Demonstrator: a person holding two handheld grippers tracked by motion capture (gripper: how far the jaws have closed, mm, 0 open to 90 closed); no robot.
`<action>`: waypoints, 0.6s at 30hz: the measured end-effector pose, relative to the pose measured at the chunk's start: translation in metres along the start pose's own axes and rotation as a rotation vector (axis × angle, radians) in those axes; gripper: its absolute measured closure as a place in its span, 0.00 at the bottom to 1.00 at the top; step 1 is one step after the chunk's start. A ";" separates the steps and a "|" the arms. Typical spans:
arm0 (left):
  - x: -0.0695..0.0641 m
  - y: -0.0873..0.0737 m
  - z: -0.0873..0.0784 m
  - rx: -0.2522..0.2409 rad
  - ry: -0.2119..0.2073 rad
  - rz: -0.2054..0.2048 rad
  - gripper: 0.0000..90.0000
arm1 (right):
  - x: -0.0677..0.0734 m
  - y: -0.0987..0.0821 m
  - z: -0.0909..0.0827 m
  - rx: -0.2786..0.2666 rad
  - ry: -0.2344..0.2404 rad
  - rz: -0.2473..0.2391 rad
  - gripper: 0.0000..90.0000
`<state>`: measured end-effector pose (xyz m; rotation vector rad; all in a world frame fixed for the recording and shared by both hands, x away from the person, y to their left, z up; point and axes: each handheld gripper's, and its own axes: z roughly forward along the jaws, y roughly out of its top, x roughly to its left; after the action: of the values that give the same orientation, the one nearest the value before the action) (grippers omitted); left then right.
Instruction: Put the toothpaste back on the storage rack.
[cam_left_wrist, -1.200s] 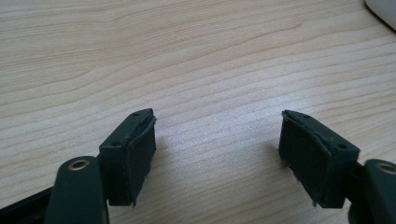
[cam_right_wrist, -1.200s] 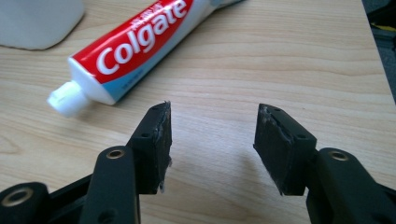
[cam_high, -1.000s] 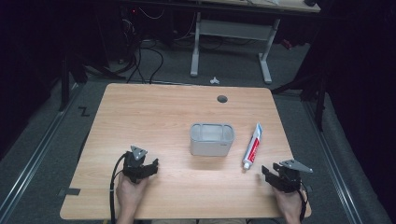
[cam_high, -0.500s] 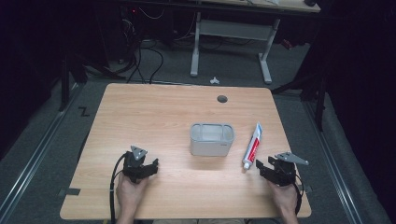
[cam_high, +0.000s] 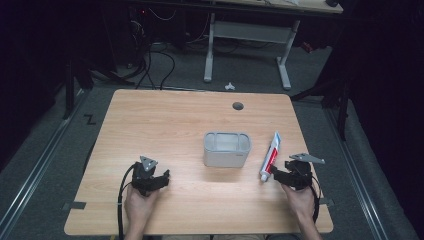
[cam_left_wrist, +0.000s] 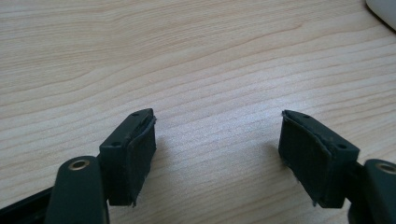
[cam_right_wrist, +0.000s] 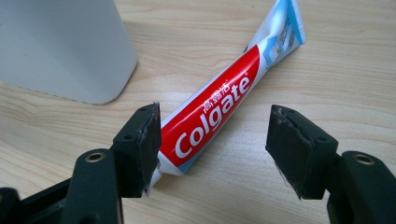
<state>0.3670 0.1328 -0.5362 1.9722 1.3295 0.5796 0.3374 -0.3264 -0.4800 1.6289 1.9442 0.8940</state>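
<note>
High view: the right gripper (cam_high: 278, 176) has moved in from the table's right edge toward the cap end of the toothpaste tube (cam_high: 270, 156), which lies where it lay a second ago, just right of the grey bin (cam_high: 226, 149). The left gripper (cam_high: 162, 177) rests on the table (cam_high: 165, 120) at the same spot as before.

Left gripper view: its jaws stand wide apart over bare wood, nothing between them.

Right gripper view: the jaws have just been opening and now stand wide. The toothpaste tube (cam_right_wrist: 219, 109) lies slantwise ahead, its lower end behind the left jaw, the pads not pressing it. The grey bin (cam_right_wrist: 60, 46) stands at upper left.
</note>
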 end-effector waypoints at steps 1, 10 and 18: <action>0.000 0.000 0.000 0.000 0.000 0.000 0.31 | 0.000 0.000 0.000 0.000 0.000 0.000 0.39; 0.000 0.000 0.000 0.001 0.001 0.000 0.31 | -0.001 0.017 0.010 0.034 -0.008 0.028 0.38; 0.000 0.000 0.000 0.001 0.001 0.000 0.31 | -0.006 0.036 0.019 0.083 -0.041 0.049 0.38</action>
<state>0.3672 0.1327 -0.5361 1.9723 1.3306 0.5800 0.3770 -0.3255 -0.4673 1.7346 1.9455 0.8018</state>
